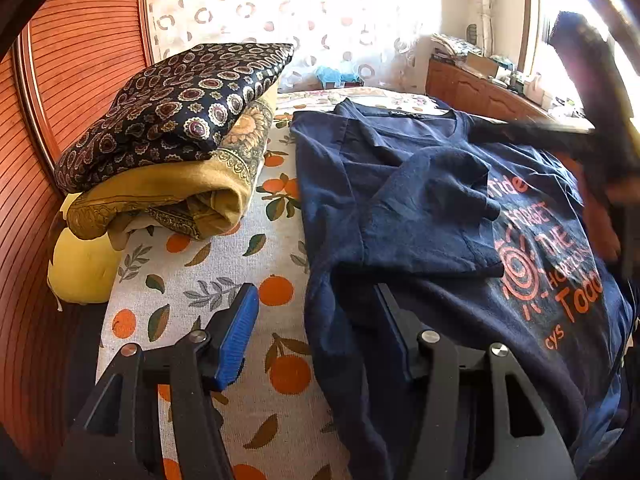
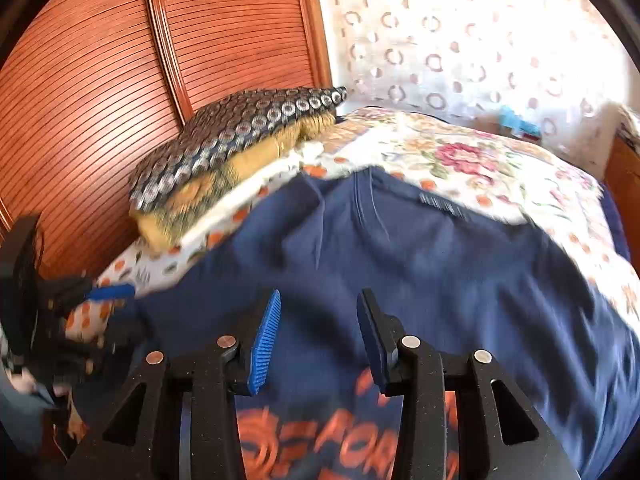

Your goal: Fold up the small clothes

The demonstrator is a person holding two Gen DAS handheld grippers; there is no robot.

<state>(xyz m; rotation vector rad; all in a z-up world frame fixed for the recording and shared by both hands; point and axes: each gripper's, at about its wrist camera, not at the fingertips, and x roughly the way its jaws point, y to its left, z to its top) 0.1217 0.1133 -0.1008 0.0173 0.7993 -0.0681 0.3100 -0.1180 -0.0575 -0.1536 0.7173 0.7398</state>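
With one sleeve of the navy printed cotton T-shirt [image 1: 440, 208] folded in, we hover both spread, empty claws, left claw [image 1: 316, 320] and right claw [image 2: 318, 332], and next must grip its other side.

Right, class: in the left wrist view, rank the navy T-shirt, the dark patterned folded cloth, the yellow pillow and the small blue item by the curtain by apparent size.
1. Navy T-shirt, nearest the camera, so partly flattered.
2. Dark patterned folded cloth.
3. Yellow pillow, partly hidden.
4. Blue item, farthest, so true size is unsure.
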